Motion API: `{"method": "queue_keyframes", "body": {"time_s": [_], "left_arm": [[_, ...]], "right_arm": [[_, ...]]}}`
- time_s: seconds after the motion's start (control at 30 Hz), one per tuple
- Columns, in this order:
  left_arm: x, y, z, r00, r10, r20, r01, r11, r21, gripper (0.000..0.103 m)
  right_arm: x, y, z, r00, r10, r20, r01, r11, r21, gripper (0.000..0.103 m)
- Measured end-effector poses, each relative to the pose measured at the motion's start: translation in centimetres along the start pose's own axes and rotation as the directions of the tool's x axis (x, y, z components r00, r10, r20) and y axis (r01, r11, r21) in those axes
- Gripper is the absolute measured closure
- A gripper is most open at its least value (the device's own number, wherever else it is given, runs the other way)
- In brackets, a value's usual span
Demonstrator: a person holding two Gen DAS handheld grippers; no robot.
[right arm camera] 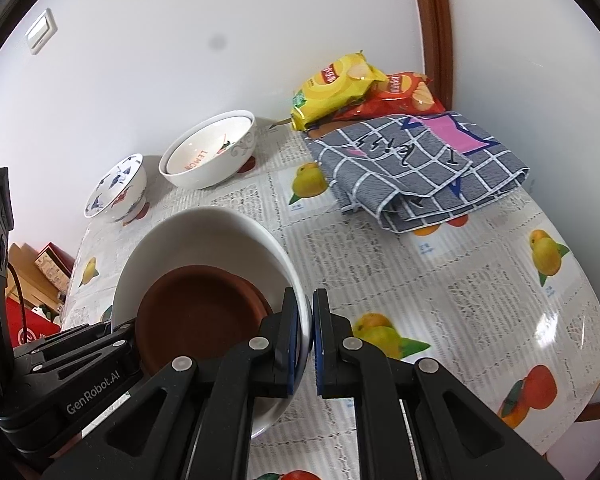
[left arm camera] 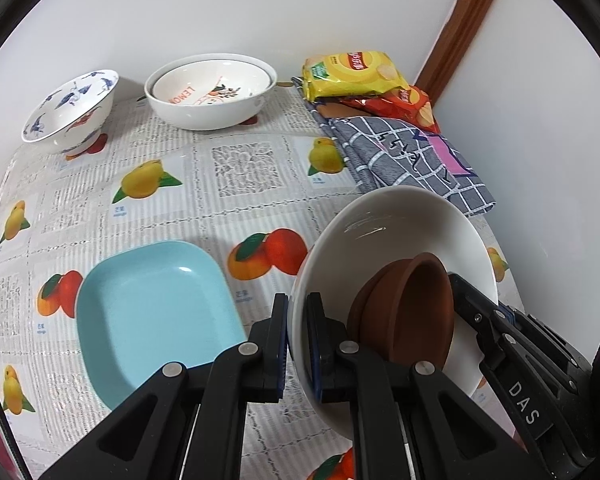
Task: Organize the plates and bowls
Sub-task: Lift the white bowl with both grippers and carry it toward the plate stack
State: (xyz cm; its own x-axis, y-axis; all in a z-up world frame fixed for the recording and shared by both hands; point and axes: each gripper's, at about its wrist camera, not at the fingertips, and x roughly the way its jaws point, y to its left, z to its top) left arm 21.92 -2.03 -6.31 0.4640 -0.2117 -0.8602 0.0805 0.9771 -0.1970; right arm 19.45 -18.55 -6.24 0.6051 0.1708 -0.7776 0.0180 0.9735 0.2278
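Room: white walls meet at a corner behind my bench [left arm camera: 228,196], which wears a fruit-print cloth.
Load: white bowl [left arm camera: 396,240] with brown dishes [left arm camera: 408,312] nested inside, lifted and tilted off the bench.
Left tool [left arm camera: 297,344]: clamped on the bowl's left rim.
Right tool [right arm camera: 307,340]: clamped on the opposite rim, so I carry it between both.
Key relation: stacked white bowls [left arm camera: 210,94] lie ahead and leftward by the wall, nearer my left tool; blue-patterned bowl [left arm camera: 72,110] just beside them.
Obstacle: blue plate [left arm camera: 152,320] sits below-left of the load.

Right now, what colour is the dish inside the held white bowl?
Reddish-brown dish, clearest in the right wrist view.
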Motion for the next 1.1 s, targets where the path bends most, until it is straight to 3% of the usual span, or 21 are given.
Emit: {"method": "queue_keyframes", "body": {"time_s": [1.1], "left_arm": [[-0.5,6.5,-0.3,0.999,0.047,0.004,-0.047,0.996,-0.079,0.094]], "right_arm": [[2.9,5.9,-0.4,0.998,0.057,-0.035,-0.059,0.996,-0.064,0.096]]}}
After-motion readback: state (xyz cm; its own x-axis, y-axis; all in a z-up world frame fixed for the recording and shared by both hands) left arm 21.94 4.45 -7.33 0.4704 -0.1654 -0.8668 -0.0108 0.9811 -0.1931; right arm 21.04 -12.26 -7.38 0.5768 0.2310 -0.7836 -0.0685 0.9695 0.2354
